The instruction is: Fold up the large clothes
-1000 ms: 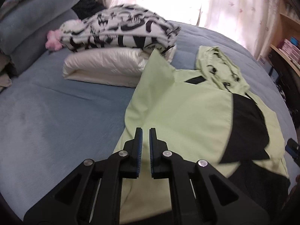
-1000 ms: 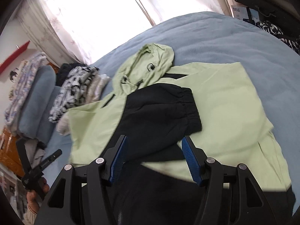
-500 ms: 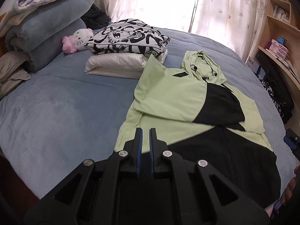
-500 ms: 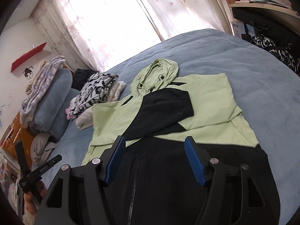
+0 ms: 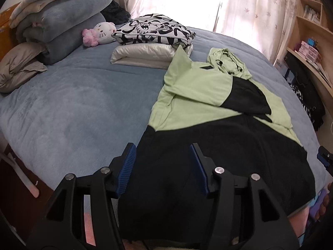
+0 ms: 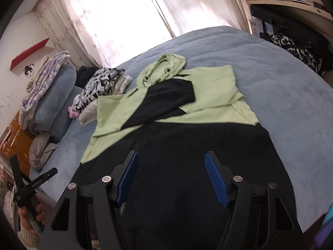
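A light-green and black hooded jacket (image 5: 199,95) (image 6: 210,95) lies flat on the blue bed, hood toward the window, both sleeves folded across its chest. Its black lower part reaches the near bed edge. My left gripper (image 5: 162,152) hangs above the black hem near its left side; its jaws are opening and nothing is between them. My right gripper (image 6: 171,159) hovers open over the black hem, holding nothing. The left gripper (image 6: 33,185) also shows at the lower left of the right wrist view, in a hand.
Folded clothes, a black-and-white patterned one on a cream one (image 5: 152,41), lie beyond the jacket. A pink-and-white plush toy (image 5: 100,33) and stacked blankets (image 5: 62,18) sit at the bed's far left. Shelves (image 5: 310,41) stand right; curtains (image 6: 116,16) behind.
Both grippers have pulled back toward the near bed edge and risen, so the whole jacket now shows. The left gripper's jaws, shut before, have parted.
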